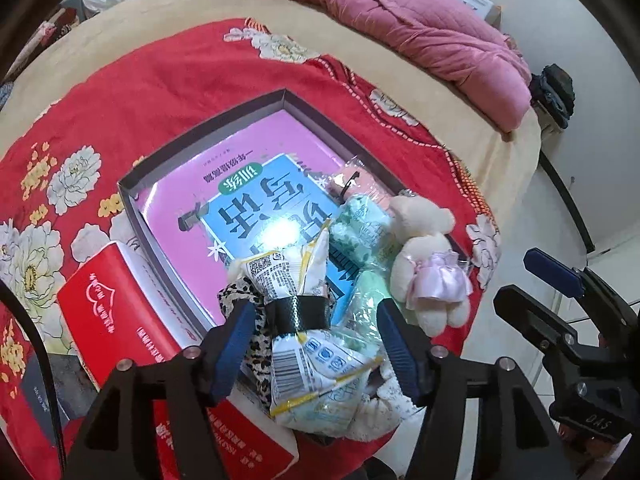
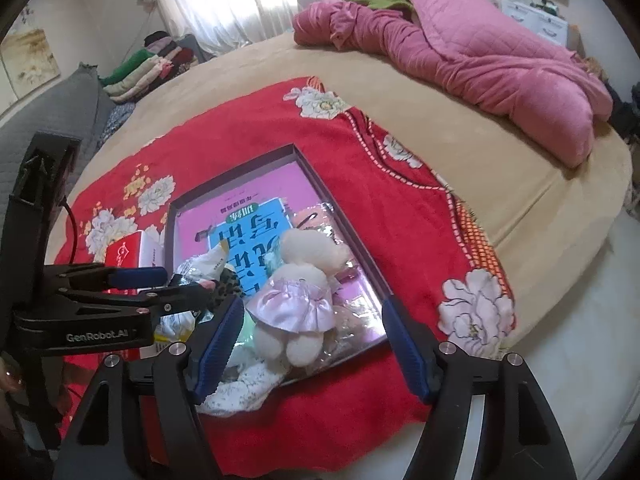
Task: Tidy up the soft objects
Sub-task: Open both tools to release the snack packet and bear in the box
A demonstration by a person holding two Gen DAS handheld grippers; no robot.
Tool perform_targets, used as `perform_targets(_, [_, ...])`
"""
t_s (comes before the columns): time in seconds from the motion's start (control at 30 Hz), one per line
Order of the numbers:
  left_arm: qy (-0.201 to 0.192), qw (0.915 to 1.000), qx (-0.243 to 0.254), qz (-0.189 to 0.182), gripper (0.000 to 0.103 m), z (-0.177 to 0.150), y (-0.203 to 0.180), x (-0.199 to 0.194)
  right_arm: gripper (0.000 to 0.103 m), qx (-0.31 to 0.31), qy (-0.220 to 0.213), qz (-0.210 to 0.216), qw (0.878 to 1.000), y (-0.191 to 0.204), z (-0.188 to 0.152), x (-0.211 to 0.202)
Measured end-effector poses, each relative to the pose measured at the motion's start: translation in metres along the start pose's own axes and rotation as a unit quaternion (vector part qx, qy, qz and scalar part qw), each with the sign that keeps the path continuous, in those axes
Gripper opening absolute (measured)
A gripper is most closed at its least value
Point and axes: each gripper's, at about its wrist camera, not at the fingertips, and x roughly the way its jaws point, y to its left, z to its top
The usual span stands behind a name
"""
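Left claw (image 1: 312, 344) released, jaws straddling a taped snack packet (image 1: 304, 312) at the tray's (image 1: 208, 136) near edge, seemingly just deposited. Right claw (image 2: 308, 348) released too, above the plush bear (image 2: 304, 300) lying in the tray's near corner on the bed.

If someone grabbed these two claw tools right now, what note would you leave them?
Left gripper: open, jaws astride the taped packet, not pressing it.
Right gripper: open, nothing held, over the teddy.
Packet, teddy and green pack lie piled at the near end of the box, on the book.
Done: those are in the box.
Left: probably the leopard cloth and white cloth at the box edge; tissue box sits outside.
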Motion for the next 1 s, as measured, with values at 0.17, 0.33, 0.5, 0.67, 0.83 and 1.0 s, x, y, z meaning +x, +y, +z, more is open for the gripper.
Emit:
perform_targets(0.17, [-0.02,0.9998,-0.005,0.004,0.064,-0.01,0.002,-0.023,0.073,-0.007,-0.017,-0.017,1.0,0.007,-0.003,-0.02])
perform_targets(0.33, [-0.047,0.9988,-0.006,0.016,0.079,-0.025,0.004,-0.056,0.077,-0.034,-0.042,-0.037,0.998,0.025,-0.007,-0.048])
perform_targets(0.5, [-0.076,0.9966,-0.01,0.032,0.081,-0.045,0.009,-0.09,0.077,-0.038,-0.071,-0.041,0.996,0.042,-0.012,-0.079])
perform_targets(0.67, [-0.095,0.9943,-0.009,0.049,0.081,-0.068,0.013,-0.115,0.078,-0.028,-0.086,-0.026,0.996,0.06,-0.019,-0.102])
perform_targets(0.83, [-0.11,0.9919,-0.013,0.062,0.081,-0.093,0.02,-0.135,0.078,-0.026,-0.094,-0.024,0.995,0.083,-0.033,-0.115])
perform_targets(1.0, [-0.116,0.9902,-0.03,0.072,0.082,-0.118,0.032,-0.144,0.078,-0.021,-0.084,-0.051,0.995,0.106,-0.057,-0.117])
